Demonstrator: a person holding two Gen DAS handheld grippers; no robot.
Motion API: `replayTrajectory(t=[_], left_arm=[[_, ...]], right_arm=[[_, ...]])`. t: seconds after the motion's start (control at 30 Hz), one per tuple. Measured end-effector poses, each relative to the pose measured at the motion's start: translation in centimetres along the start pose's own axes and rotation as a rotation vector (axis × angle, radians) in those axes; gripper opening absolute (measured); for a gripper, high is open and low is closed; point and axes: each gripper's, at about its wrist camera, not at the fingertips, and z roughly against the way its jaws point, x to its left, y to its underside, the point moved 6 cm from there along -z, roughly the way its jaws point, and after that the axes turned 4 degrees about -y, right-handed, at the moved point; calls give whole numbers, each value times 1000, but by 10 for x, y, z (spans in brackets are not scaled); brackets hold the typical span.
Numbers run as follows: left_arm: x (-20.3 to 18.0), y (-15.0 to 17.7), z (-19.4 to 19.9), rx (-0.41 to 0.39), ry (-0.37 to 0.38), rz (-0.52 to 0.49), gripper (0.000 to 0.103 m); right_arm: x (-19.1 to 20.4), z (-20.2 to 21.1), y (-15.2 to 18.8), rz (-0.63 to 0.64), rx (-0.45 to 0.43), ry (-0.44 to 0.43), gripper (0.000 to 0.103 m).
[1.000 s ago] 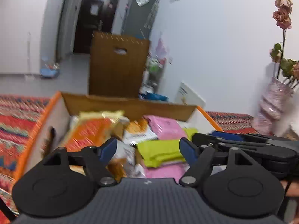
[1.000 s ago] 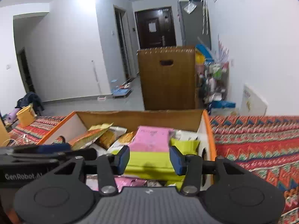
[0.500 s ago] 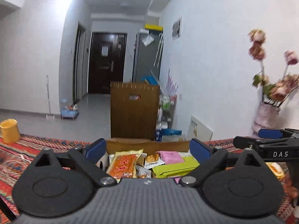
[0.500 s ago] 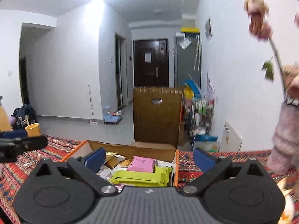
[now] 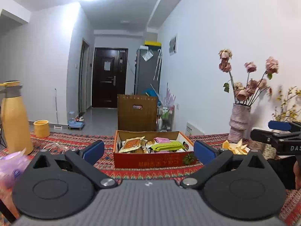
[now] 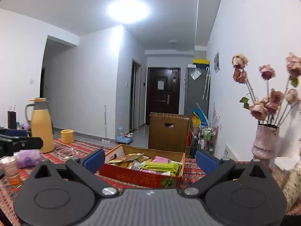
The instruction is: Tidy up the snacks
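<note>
Left gripper point(image 5: 148, 151) and right gripper point(image 6: 149, 160) near level, jaws wide, just opening, empty, before the snack box point(image 5: 153, 159).

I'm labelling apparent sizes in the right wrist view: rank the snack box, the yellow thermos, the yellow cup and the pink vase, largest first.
1. snack box, widest by far.
2. yellow thermos and pink vase: they look alike in size, so no ranking between them; the vase may also be nearer the camera.
3. yellow cup, clearly smallest.
</note>
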Motion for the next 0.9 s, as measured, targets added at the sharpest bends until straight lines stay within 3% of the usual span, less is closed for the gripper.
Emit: replayTrajectory(t=[0.4,0.6,0.73,0.9], left_arm=[[12,76,110,23,-75,29,103],[14,114,146,25,-115,19,103],[17,145,165,35,-156,-4,103],[20,171,159,70,-181,-29,103]], right_arm=[[40,120,89,1,18,76,103],[67,148,138,-60,69,96,103],[91,159,163,-83,114,60,103],[110,158,196,-110,161,57,103]])
